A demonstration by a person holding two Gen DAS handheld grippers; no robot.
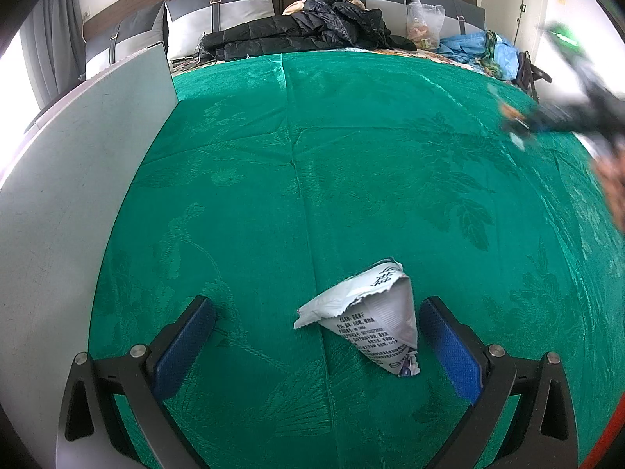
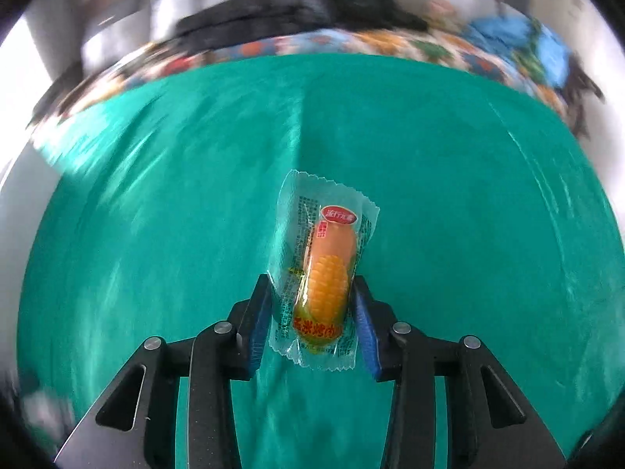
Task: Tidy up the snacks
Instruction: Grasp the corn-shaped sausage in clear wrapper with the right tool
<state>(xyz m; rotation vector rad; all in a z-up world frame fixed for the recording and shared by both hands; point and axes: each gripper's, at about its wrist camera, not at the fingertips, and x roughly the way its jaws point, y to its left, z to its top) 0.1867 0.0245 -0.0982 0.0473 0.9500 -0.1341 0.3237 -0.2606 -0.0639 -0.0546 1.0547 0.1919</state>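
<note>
Left wrist view: The left tool (image 1: 317, 336) has its two blue-padded fingers (image 1: 183, 348) spread wide apart, with nothing held. A white snack packet (image 1: 367, 320), crumpled into a cone shape and printed with black text, lies on the green cloth (image 1: 312, 164) between the fingers. The packet sits nearer the right-hand finger and touches neither pad. The green cloth carries a woven leaf pattern and a centre crease. A grey panel (image 1: 78, 164) stands along the left edge of the cloth. Beyond the cloth, a black jacket (image 1: 304, 31) lies in front of grey cushions (image 1: 218, 11), and a clear plastic bag (image 1: 425, 23) stands to its right beside blue fabric (image 1: 468, 45). The right tool (image 1: 523, 121) appears at the upper right edge, heavily blurred, with an orange item in it that cannot be made out.

Right wrist view: The right tool (image 2: 312, 312) is clamped on a corn sausage packet (image 2: 324, 273). The blue pads press the lower half of the clear wrapper from both sides. The wrapper shows a yellow corn graphic, an orange sausage and a red oval label. Its upper half projects forward past the fingertips. The packet is held above the green cloth (image 2: 156, 215). The background is motion-blurred; only dark and blue shapes are distinguishable beyond the far edge of the cloth.
</note>
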